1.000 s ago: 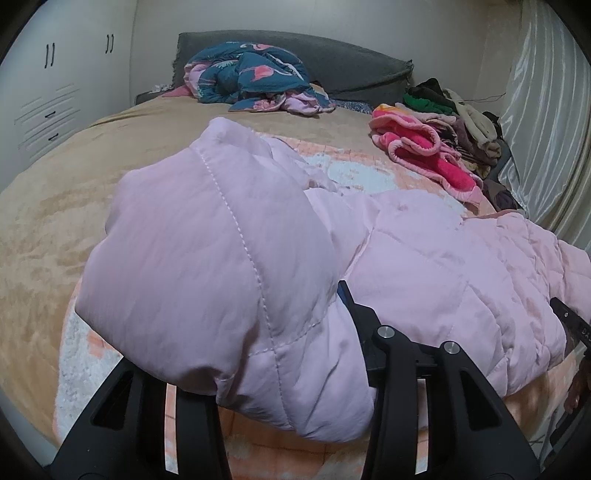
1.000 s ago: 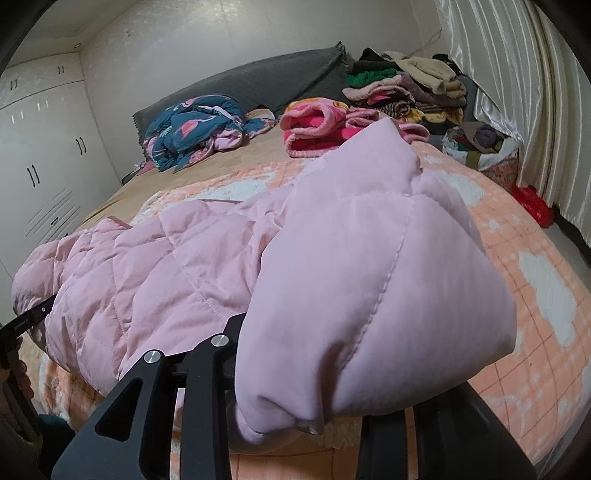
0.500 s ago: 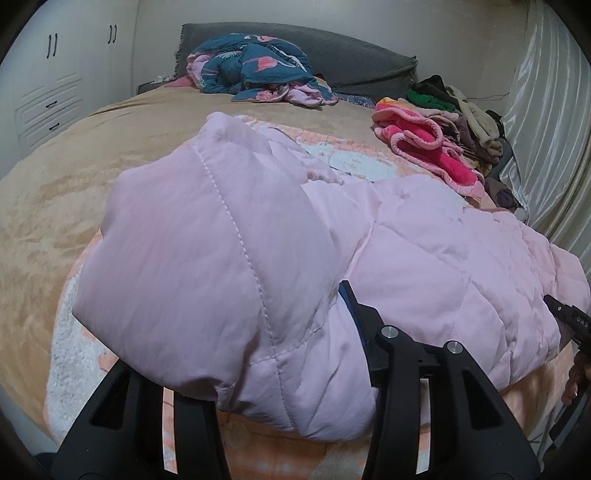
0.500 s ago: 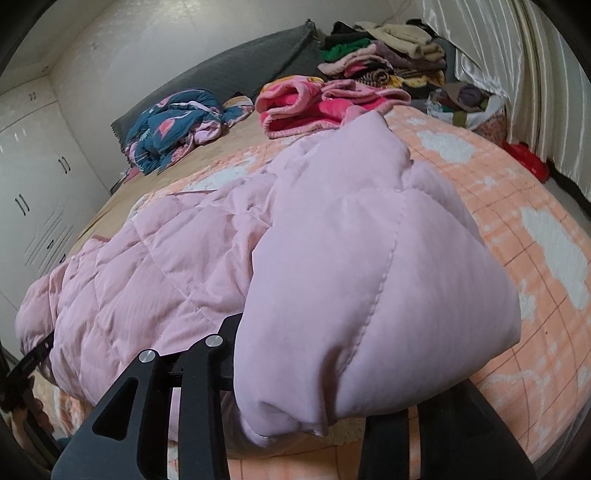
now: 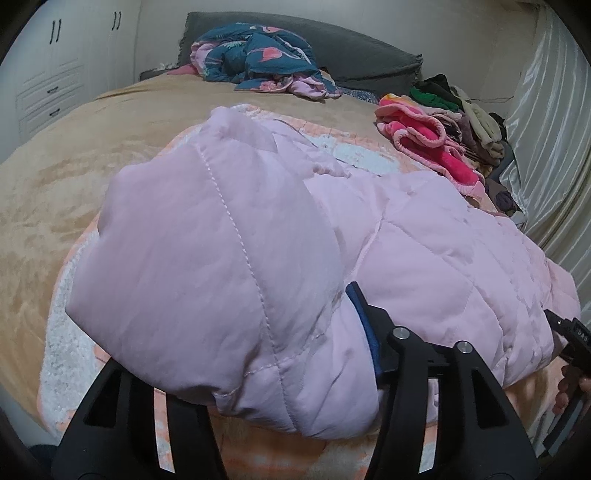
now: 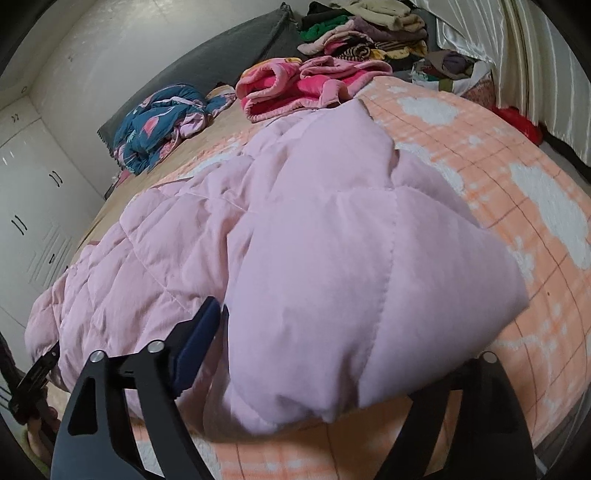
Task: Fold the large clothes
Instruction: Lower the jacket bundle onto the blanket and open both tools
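A pale pink quilted puffer jacket lies across the near end of the bed; it also shows in the right wrist view. My left gripper is shut on the jacket's left corner, which bulges over the fingers and hides their tips. My right gripper holds the right corner between widely spread fingers. Its left finger with a blue pad shows beside the fabric. Each gripper shows at the edge of the other's view.
The bed has a tan cover and an orange-and-white blanket. A blue patterned garment lies by the grey headboard. A pink fleece and stacked clothes sit at the far right. Curtain on the right, wardrobe on the left.
Both grippers have lowered the held jacket corners toward the bed and moved forward. The right gripper's jaws have spread wider, baring the blue pad.
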